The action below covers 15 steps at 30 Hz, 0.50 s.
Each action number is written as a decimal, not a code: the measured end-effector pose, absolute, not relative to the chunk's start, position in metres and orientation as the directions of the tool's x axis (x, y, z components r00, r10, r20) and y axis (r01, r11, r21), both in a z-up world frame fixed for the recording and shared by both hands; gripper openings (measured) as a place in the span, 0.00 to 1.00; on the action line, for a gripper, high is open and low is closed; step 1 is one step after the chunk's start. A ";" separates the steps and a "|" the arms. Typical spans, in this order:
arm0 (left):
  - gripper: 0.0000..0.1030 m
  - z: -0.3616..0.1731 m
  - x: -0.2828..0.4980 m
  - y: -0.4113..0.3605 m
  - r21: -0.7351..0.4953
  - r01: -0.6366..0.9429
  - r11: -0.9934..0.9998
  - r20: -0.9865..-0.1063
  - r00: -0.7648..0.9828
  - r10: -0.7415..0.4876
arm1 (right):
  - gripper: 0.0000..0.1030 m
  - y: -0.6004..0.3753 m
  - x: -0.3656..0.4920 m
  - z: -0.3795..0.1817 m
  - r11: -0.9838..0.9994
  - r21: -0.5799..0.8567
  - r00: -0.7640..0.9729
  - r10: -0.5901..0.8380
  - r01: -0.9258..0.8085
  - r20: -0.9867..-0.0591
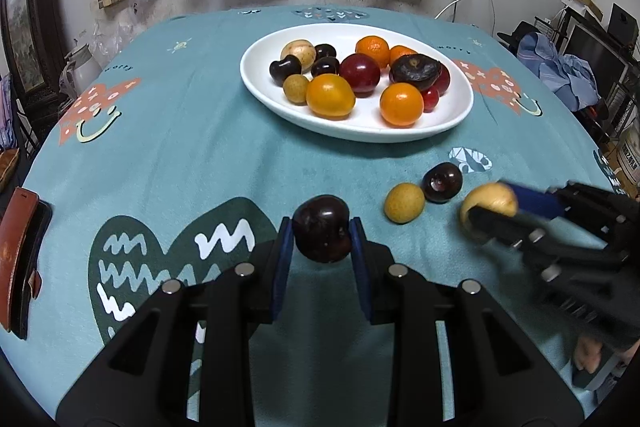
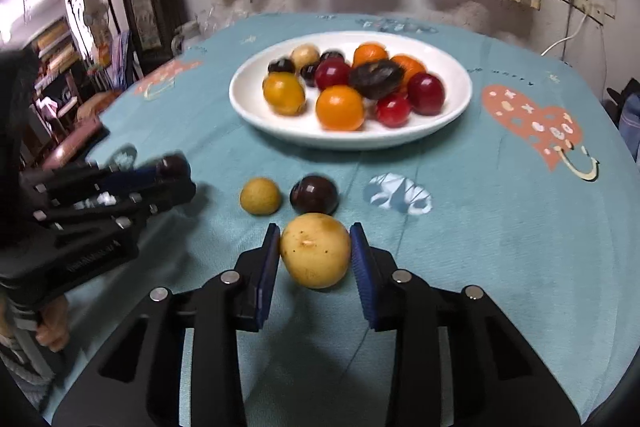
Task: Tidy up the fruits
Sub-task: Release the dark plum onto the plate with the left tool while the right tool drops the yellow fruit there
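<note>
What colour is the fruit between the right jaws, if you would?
Pale yellow fruit with brown specks, clearest in the right wrist view.

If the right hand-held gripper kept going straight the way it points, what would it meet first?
Probably the dark cherry lying on the tablecloth just beyond the yellow fruit held in the right hand-held gripper; the white plate lies farther along. Depth is uncertain.

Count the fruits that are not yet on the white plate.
4: a dark plum in the left gripper, a yellow fruit between the right gripper pads, a small yellow fruit and a dark cherry on the tablecloth.
</note>
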State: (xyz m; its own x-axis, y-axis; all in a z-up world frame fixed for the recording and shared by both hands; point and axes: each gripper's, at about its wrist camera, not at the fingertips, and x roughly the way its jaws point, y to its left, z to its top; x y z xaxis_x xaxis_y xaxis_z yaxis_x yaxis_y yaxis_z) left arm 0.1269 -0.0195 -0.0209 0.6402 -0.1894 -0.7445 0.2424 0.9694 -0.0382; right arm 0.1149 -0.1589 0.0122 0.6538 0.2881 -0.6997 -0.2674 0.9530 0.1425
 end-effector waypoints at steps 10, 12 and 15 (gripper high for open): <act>0.28 0.020 0.195 -0.026 -0.053 0.214 0.975 -0.724 0.664 -0.185 | 0.35 -0.191 0.177 0.085 0.975 0.157 0.768 0.221 -0.158 -0.601; 0.28 0.022 0.218 -0.029 -0.058 0.206 0.977 -0.724 0.665 -0.183 | 0.35 -0.191 0.203 0.080 0.976 0.166 0.762 0.216 -0.144 -0.610; 0.28 0.021 0.243 -0.032 -0.068 0.202 0.977 -0.725 0.663 -0.187 | 0.35 -0.187 0.238 0.064 0.977 0.169 0.750 0.208 -0.129 -0.628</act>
State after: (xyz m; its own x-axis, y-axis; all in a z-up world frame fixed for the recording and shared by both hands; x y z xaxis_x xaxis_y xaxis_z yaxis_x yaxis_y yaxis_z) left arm 0.2429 -0.0322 0.0214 0.6629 -0.1869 -0.7250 0.2016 0.9771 -0.0676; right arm 0.2383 -0.1867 0.0637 0.7496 0.2078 -0.6284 -0.1290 0.9771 0.1692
